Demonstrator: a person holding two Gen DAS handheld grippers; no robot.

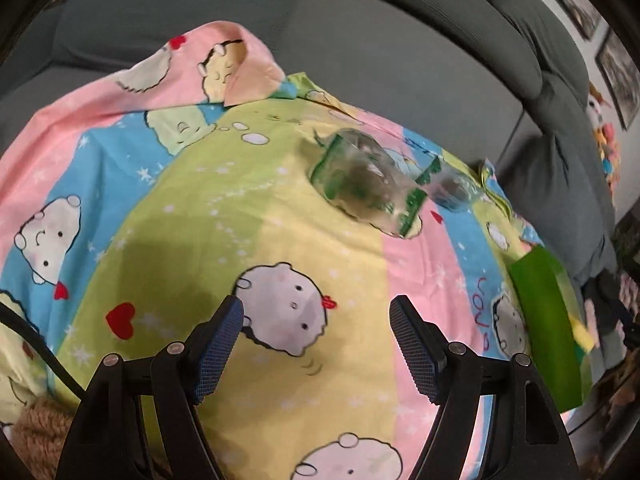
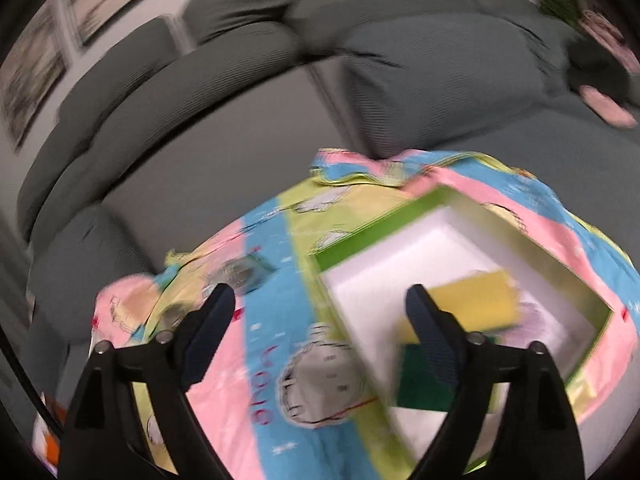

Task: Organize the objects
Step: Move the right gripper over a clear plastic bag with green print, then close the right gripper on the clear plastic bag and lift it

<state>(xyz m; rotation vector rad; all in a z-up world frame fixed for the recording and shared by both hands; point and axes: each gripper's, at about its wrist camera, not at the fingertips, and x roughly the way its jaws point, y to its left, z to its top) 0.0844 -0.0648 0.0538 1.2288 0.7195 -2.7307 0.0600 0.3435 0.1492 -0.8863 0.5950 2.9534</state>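
A clear plastic pack with green ends [image 1: 366, 182] lies on the cartoon-print cloth [image 1: 208, 208], with a smaller clear pack [image 1: 454, 190] just right of it. My left gripper [image 1: 316, 324] is open and empty, well in front of them. A green box [image 2: 472, 288] with a white inside sits on the cloth and holds a yellow sponge [image 2: 472, 300] and a green scouring pad [image 2: 424, 376]. My right gripper [image 2: 320, 312] is open and empty above the box's left edge. The box's green side shows in the left wrist view [image 1: 548, 320]. The right wrist view is blurred.
The cloth covers a grey sofa seat [image 1: 360, 40], with back cushions [image 2: 240, 72] behind. Framed pictures [image 2: 32, 68] hang on the wall. A colourful toy [image 1: 604, 136] sits at the far right. Brown fuzzy fabric [image 1: 36, 432] lies at the lower left.
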